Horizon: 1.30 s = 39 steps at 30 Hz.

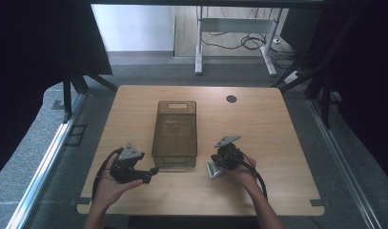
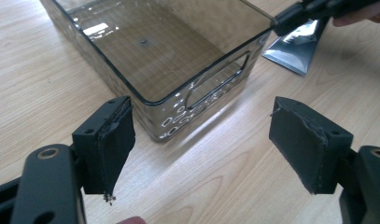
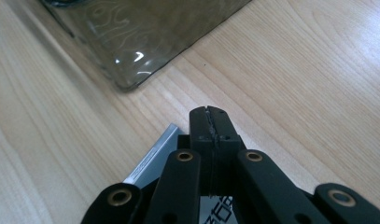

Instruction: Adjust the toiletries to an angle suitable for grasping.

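Pinching that thin silver packet (image 1: 214, 170) by its top edge, right gripper (image 3: 210, 122) clamped on it just beside the bin (image 1: 175, 157); looks light, floppy, slick, so grip the sealed edge.

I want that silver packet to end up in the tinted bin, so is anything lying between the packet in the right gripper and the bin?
Nothing visible does. The silver packet hangs from the shut right gripper just off the bin's near corner, with bare table between. The open left gripper waits on the bin's other side.
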### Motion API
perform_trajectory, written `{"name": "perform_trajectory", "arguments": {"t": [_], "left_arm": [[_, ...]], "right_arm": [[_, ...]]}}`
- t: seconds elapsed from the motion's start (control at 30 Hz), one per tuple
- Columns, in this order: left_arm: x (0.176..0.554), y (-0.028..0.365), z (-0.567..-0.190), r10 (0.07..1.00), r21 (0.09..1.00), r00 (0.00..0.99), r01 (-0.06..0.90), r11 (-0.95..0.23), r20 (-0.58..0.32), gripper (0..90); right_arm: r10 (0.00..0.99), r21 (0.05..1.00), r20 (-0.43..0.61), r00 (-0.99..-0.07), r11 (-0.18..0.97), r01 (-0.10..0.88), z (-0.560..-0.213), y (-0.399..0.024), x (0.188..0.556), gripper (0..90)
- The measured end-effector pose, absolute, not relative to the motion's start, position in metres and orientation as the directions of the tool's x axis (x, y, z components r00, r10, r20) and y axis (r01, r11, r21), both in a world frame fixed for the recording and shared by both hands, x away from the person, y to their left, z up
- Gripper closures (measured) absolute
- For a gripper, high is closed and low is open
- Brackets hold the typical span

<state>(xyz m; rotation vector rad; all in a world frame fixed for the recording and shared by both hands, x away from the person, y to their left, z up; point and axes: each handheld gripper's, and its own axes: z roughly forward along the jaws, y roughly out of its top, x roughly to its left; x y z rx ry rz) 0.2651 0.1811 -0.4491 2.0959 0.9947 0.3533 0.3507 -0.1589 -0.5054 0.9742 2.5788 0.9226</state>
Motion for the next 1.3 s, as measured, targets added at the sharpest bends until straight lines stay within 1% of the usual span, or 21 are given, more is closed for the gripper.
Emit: {"name": "perform_trajectory", "arguments": {"t": [0.33, 0.4, 0.5, 0.67, 1.03, 1.3], "left_arm": [[0.263, 0.182, -0.446, 0.755, 0.765, 0.652, 0.521, -0.378, -0.071, 22.9], [0.264, 0.181, -0.446, 0.754, 0.761, 0.653, 0.526, -0.381, -0.074, 22.9], [0.263, 0.181, -0.445, 0.735, 0.765, 0.670, 0.527, -0.371, -0.105, 22.8], [0.261, 0.181, -0.444, 0.741, 0.771, 0.665, 0.519, -0.368, -0.094, 22.9], [0.262, 0.182, -0.445, 0.749, 0.766, 0.657, 0.526, -0.369, -0.090, 23.0], [0.262, 0.186, -0.444, 0.752, 0.766, 0.653, 0.529, -0.366, -0.092, 22.9]], "right_arm": [[0.650, 0.639, -0.016, -0.760, 0.591, 0.492, -0.506, -0.146, 0.354, 89.9], [0.645, 0.627, -0.010, -0.764, 0.599, 0.498, -0.509, -0.145, 0.356, 90.0], [0.647, 0.615, -0.005, -0.763, 0.604, 0.508, -0.513, -0.144, 0.356, 90.0], [0.646, 0.602, -0.001, -0.764, 0.610, 0.515, -0.516, -0.143, 0.356, 89.9], [0.654, 0.588, -0.009, -0.756, 0.615, 0.525, -0.518, -0.147, 0.357, 89.9], [0.650, 0.588, 0.015, -0.760, 0.609, 0.532, -0.519, -0.152, 0.352, 89.9]]}}
